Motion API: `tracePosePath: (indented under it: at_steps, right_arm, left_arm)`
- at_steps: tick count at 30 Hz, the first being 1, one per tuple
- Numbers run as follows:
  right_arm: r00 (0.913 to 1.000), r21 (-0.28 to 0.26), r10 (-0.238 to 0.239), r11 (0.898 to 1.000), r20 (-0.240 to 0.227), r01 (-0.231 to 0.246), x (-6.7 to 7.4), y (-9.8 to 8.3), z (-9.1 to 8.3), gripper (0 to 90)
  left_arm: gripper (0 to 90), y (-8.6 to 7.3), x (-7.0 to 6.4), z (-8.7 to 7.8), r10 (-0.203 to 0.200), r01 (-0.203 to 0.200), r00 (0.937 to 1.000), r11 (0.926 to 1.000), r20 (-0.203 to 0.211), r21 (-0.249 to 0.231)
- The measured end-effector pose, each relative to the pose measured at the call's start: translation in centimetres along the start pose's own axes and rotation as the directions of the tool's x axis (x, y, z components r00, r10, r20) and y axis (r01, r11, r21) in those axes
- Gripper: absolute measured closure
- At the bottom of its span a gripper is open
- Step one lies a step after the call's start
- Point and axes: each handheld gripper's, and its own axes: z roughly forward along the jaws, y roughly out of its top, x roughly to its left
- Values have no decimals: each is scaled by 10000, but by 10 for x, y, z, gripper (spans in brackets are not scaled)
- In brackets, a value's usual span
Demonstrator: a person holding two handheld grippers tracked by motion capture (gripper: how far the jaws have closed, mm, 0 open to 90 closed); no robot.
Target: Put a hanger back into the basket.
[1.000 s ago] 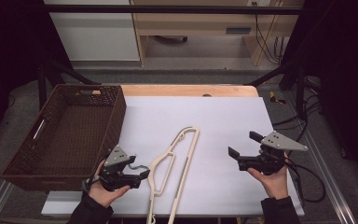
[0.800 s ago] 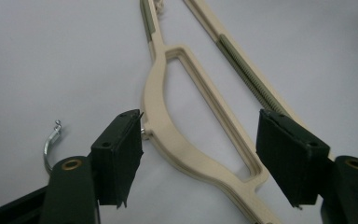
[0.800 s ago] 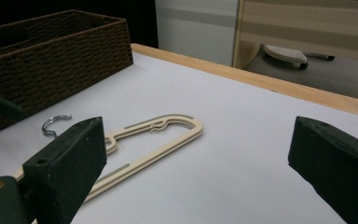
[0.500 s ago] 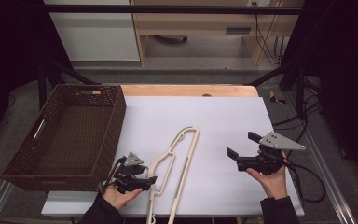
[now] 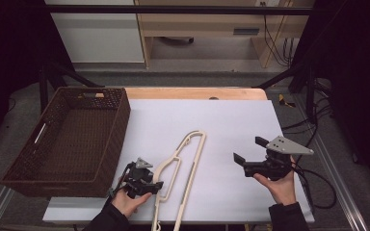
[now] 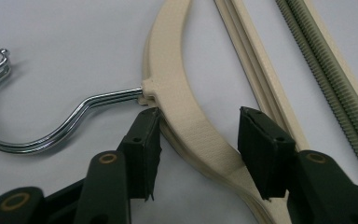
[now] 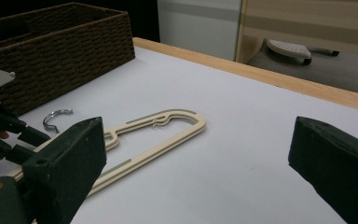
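A cream plastic hanger [image 5: 185, 156] lies flat on the white table top [image 5: 231, 115], its metal hook [image 6: 51, 135] toward the near edge. My left gripper [image 5: 155, 186] is down on the hanger's curved neck [image 6: 182, 107] beside the hook. Its jaws have just been closing, with the neck between them. One pad [image 6: 144, 140] sits at the neck's edge and a gap shows at the other, so it is open. My right gripper [image 5: 249, 150] hovers open at the right, nothing between its fingers, facing the hanger [image 7: 158, 135].
A dark wicker basket [image 5: 118, 130] stands at the table's left, close to the left hand; it is also in the right gripper view [image 7: 65, 37]. A wooden strip [image 5: 192, 92] edges the far side. Cables trail off the right edge.
The left gripper has sunk and shifted right onto the hanger's neck, and its jaws have narrowed around it. The right gripper and the hanger have stayed put.
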Motion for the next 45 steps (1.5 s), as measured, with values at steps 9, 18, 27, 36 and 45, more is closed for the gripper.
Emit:
tracePosePath:
  at_steps: [9, 18, 27, 36, 45]
  right_arm:
    - [10000, 77, -23, 10000, 16, 23, 0, 0, 0, 42]
    - [10000, 109, -11, 9999, 21, 10, 0, -1, 0, 41]
    - [10000, 133, -54, 9999, 6, 54, -1, -1, 1, 41]
    - [10000, 181, -70, 9998, -42, 70, -1, -1, 2, 41]
    - [10000, 186, -77, 9998, -57, 78, -1, -1, 2, 40]
  left_arm:
    - [540, 3, 7, -1, -417, 413, 9988, 9990, 248, 188]
    - [574, 5, 13, -6, -504, 491, 9981, 9981, 365, 368]
    - [645, 6, 19, -12, -410, 402, 9989, 9985, 214, 369]
    - [570, 4, 21, -10, -365, 341, 9986, 9975, 376, 624]
    - [603, 5, 21, -10, -739, 695, 9958, 9946, 547, 772]
